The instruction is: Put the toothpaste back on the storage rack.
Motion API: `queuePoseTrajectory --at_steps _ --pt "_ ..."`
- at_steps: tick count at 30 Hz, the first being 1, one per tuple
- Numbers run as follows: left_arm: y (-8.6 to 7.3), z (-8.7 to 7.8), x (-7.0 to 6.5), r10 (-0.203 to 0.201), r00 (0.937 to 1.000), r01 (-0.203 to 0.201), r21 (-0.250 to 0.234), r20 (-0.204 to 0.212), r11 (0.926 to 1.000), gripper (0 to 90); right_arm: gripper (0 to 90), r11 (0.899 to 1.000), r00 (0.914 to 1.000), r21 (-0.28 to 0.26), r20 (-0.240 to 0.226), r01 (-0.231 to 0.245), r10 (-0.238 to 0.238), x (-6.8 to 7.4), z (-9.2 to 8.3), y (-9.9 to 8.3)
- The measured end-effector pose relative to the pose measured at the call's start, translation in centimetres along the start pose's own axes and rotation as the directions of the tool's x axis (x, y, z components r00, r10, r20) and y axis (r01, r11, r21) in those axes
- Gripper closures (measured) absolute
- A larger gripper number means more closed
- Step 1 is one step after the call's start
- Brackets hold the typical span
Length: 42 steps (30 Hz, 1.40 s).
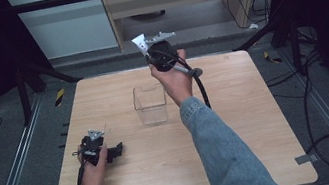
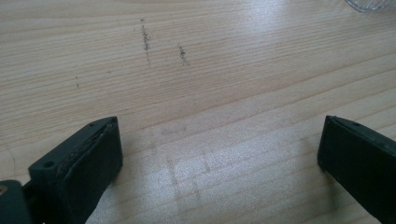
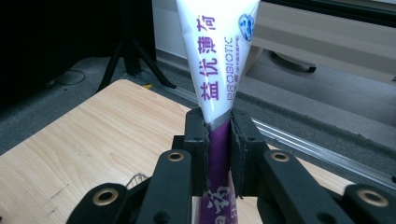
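The pick-up is judged done: a white and purple toothpaste tube (image 3: pixel 215 70) is clamped between the jaws of the right gripper (image 1: pixel 150 54), held raised above the far edge of the wooden table (image 1: pixel 239 125), just behind a clear plastic box (image 1: pixel 150 104) that stands upright and open-topped near the table's middle. In the right gripper view the grip is seen at the band where the white part meets the purple part; the flat white crimped end fans out beyond the jaws, and the purple end runs back toward the hand. The long axis is thus set in line with the jaws, directed up and away from the person. In the high view the white end (image 1: pixel 139 43) is seen tilted toward the far left. What is left is judged to be the placing, most likely into the box, where nothing is seen yet. The left gripper (image 1: pixel 117 150) is rested low on the near left of the table, its 2 jaws spread wide over bare wood, with nothing between them.
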State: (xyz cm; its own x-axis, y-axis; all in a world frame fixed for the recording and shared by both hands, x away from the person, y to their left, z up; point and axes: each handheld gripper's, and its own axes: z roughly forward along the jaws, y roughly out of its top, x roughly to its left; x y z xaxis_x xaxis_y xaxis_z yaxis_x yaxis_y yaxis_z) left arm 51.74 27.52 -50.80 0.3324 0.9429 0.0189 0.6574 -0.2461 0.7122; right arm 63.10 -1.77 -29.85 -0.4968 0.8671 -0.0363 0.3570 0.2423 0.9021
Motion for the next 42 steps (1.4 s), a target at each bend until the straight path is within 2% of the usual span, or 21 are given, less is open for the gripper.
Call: queuePoseTrajectory --at_steps 16,25,42 --pt "0.0 0.0 0.0 0.0 1.0 0.0 0.0 0.0 1.0 0.0 78.7 1.0 0.9998 -0.001 -0.018 -0.008 0.008 0.8 1.6 -0.3" --pt "0.0 0.0 0.0 0.0 1.0 0.0 0.0 0.0 1.0 0.0 78.7 1.0 0.9995 -0.001 -0.032 0.003 -0.003 1.5 2.3 -0.4" --pt "0.0 0.0 0.0 0.0 1.0 0.0 0.0 0.0 1.0 0.0 78.7 1.0 0.9991 -0.003 -0.041 -0.013 0.013 2.0 3.4 -0.8"
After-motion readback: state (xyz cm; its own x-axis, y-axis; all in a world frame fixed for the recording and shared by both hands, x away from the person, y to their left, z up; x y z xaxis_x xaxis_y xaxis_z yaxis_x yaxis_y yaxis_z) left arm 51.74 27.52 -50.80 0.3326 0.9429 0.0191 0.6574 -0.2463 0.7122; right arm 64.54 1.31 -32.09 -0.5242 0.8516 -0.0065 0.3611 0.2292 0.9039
